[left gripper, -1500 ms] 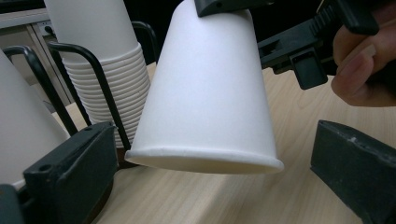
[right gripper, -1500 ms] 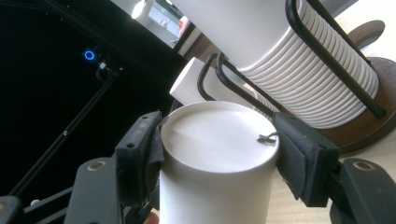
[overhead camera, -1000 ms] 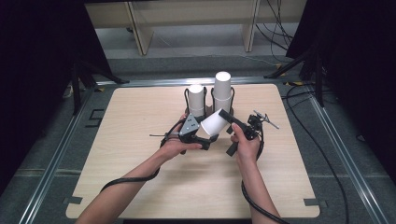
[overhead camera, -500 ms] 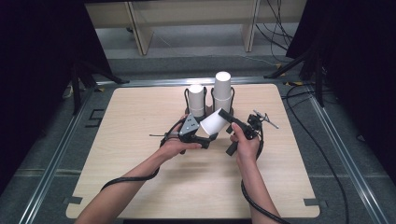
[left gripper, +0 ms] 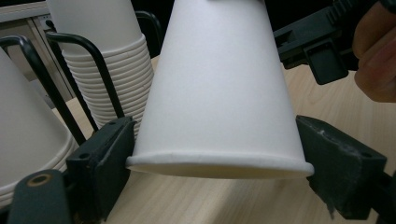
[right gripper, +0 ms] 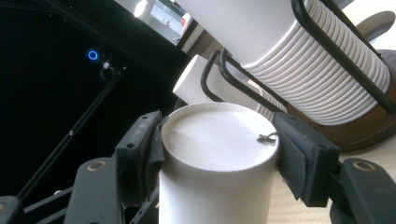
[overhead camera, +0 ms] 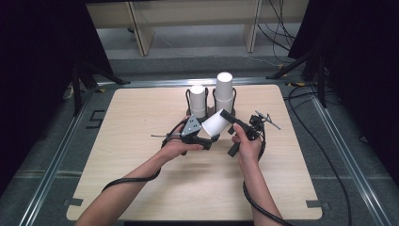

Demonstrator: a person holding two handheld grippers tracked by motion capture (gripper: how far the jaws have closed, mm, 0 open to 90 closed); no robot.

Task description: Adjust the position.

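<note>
White paper cup [overhead camera: 214, 125] hangs tilted above the table [overhead camera: 141, 117], held between the two grippers just in front of the wire cup rack [overhead camera: 211, 101]. The right gripper [overhead camera: 230, 118] is clamped on its closed base end; in the right gripper view its pads [right gripper: 299, 154] press both sides of the cup [right gripper: 217, 172] just below the flat bottom. The left gripper [overhead camera: 207, 139] sits at the rim end, and its jaws have just been closing around the cup's wide mouth; in the left gripper view the pads [left gripper: 105, 158] meet the rim [left gripper: 219, 163] on either side.

Against the earlier high view, both hands and the cup stay where they were; only the left jaws have narrowed.

From above, two stacks of cups [overhead camera: 224, 87] stand upside down in the rack, the right one taller. The left gripper view adds the nested rims of a stack [left gripper: 126, 70] behind the black wire, and the other gripper's body [left gripper: 317, 42] with fingers [left gripper: 376, 51] beside it.
</note>
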